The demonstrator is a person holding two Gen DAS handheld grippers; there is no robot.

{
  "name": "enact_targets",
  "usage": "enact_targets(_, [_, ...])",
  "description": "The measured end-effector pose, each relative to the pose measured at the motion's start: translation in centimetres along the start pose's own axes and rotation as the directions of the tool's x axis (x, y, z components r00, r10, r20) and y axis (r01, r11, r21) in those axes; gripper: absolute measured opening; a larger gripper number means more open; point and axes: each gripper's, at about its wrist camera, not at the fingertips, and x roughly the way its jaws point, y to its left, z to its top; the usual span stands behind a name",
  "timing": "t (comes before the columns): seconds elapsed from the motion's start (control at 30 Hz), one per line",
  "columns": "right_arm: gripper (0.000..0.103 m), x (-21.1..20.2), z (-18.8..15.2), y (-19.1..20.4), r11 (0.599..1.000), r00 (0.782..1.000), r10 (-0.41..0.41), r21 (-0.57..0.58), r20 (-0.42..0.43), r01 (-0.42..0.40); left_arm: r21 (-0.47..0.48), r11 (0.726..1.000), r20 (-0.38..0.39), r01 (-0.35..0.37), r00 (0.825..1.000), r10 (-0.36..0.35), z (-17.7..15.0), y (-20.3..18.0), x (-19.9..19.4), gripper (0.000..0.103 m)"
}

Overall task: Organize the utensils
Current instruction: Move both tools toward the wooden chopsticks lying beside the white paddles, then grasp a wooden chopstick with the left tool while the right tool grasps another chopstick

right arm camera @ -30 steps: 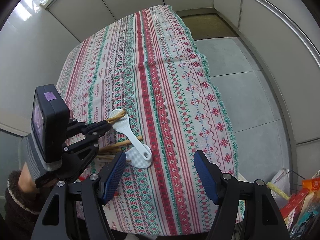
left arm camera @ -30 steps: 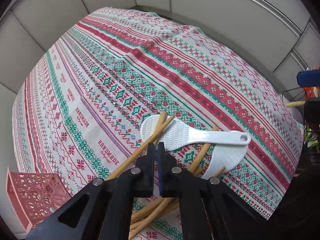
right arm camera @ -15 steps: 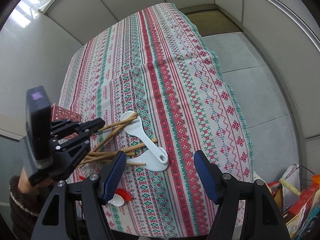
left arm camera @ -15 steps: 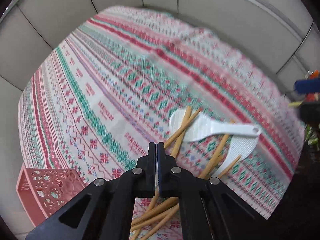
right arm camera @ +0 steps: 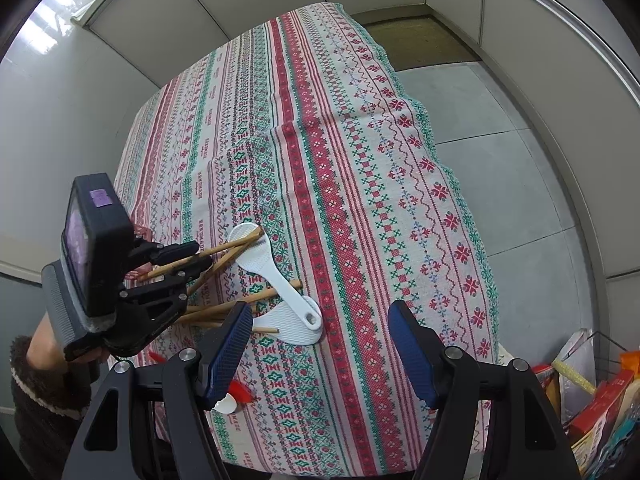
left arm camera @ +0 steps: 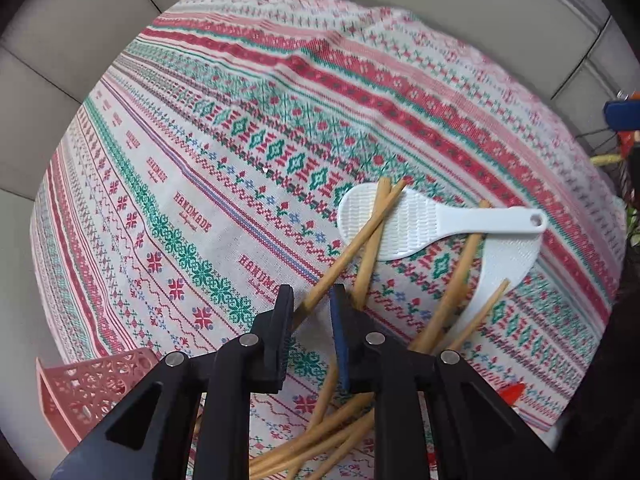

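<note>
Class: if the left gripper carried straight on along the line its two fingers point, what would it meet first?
Most likely the wooden chopstick that lies between the left gripper's slightly parted, just-opening jaws; its far end rests on the white plastic rice paddle. Behind it is the patterned tablecloth. Depth is unclear.

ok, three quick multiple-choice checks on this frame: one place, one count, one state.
1. Where do the tips of the two crossed chopsticks rest?
A) on a white rice paddle
B) on a plate
C) in a mug

2. How many white rice paddles lie on the cloth?
A) one
B) two
C) four

3. The right tool is:
A) shut on a chopstick
B) shut on a paddle
C) open and empty

Answers:
1 A: both tips lie across the paddle's blade.
2 B: a second paddle lies under the first one's handle.
3 C: its fingers stand wide apart with only cloth between them.
</note>
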Motion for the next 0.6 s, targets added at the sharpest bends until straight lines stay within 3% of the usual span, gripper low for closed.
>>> enact_targets(0.1, [0.071,0.1,0.0,0.1,1.000,1.000,0.000,-0.002,-0.002,0.000,-0.014,1.000,0.003,-0.006,1.000,0.006,0.4,0.2,0.4,0.021])
enact_targets(0.3, [0.071,0.3,0.0,0.1,1.000,1.000,-0.007,-0.003,-0.007,0.007,-0.130,0.990,0.061,0.057,0.997,-0.050,1.7,1.9,0.8,0.021])
enact_targets(0.43, [0.071,0.5,0.0,0.3,1.000,1.000,-0.004,-0.002,-0.009,0.004,-0.213,0.969,0.100,0.121,0.990,-0.102,2.5,3.2,1.2,0.017])
enact_targets(0.47, [0.071,0.5,0.0,0.4,1.000,1.000,-0.001,0.000,-0.008,0.001,-0.225,0.967,0.104,0.122,0.990,-0.100,2.6,3.4,1.2,0.012])
enact_targets(0.6, [0.071,0.7,0.1,0.4,1.000,1.000,0.016,0.017,-0.007,-0.016,-0.268,0.960,0.150,0.085,0.988,-0.046,2.4,4.0,-0.5,0.010])
